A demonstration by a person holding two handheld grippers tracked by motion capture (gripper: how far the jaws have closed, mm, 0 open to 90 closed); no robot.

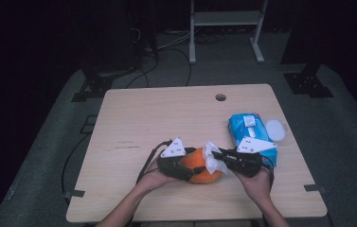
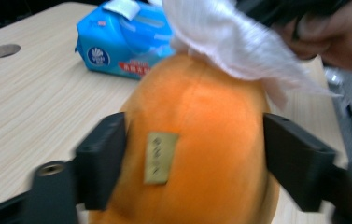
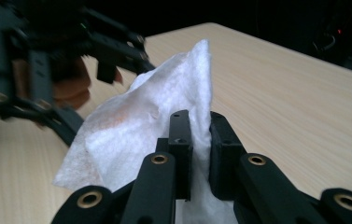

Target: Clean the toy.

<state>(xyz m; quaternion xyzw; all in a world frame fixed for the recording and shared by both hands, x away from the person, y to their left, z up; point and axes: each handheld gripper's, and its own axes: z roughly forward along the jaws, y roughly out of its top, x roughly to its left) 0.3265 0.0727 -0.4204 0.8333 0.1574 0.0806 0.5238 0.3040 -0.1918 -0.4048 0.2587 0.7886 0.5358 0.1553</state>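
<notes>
Wiping the orange toy (image 2: 197, 140) at the table's (image 1: 133, 118) near edge, the right gripper (image 3: 197, 140) is pinching a white wipe (image 3: 131, 126) while the left gripper's (image 2: 194, 163) jaws are flanking the toy's sides, apparently touching; next, more rubbing likely.

My left gripper (image 1: 192, 171) sits near the tabletop's front edge with its jaws set on either side of the orange ball (image 2: 201, 140), while my right gripper (image 3: 196, 135), just beside it and pointing toward it, has its jaws pinched tight on the white wipe (image 3: 136, 126).
</notes>
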